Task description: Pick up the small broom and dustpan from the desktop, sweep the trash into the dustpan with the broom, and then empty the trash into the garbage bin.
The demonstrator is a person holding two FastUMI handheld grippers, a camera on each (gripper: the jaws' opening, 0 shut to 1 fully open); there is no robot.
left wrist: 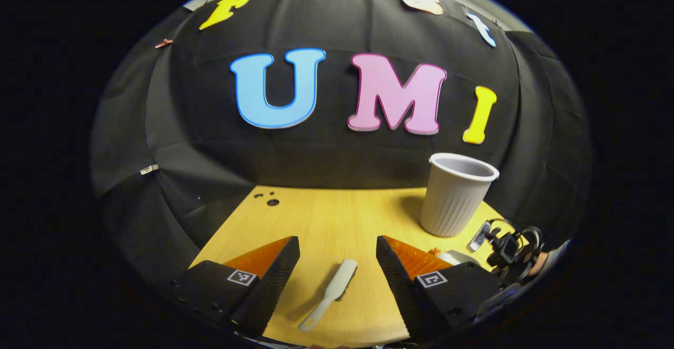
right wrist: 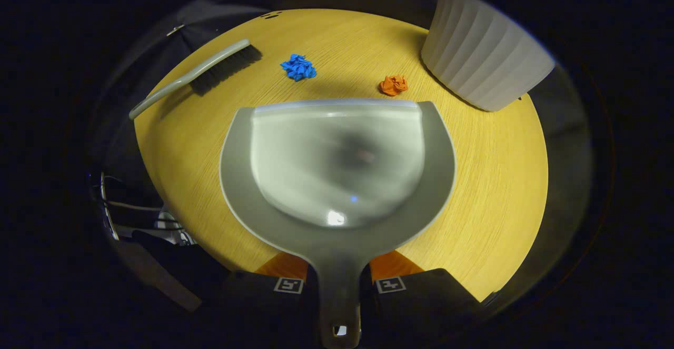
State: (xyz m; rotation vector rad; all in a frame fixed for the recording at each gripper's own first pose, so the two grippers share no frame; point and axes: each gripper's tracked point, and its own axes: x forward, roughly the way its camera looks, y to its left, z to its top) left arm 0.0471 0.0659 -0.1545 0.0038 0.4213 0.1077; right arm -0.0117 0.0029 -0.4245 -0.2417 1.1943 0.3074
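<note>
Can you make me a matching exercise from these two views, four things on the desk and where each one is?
Things:
1. broom
2. dustpan
3. orange paper wad
4. blue paper wad

Places:
A. handle between the right gripper's jaws
B. lying loose at the desk's far left
C. nearest the ribbed bin
D. between the broom and the other wad

Pairs: 1-B, 2-A, 3-C, 4-D

Both views are dim at the edges and bright on the table (right wrist: 489,180); strong fisheye bending curves its rim; the dustpan (right wrist: 337,165) shows glare spots and soft blur; the bin (left wrist: 455,196) casts a shadow leftward.
</note>
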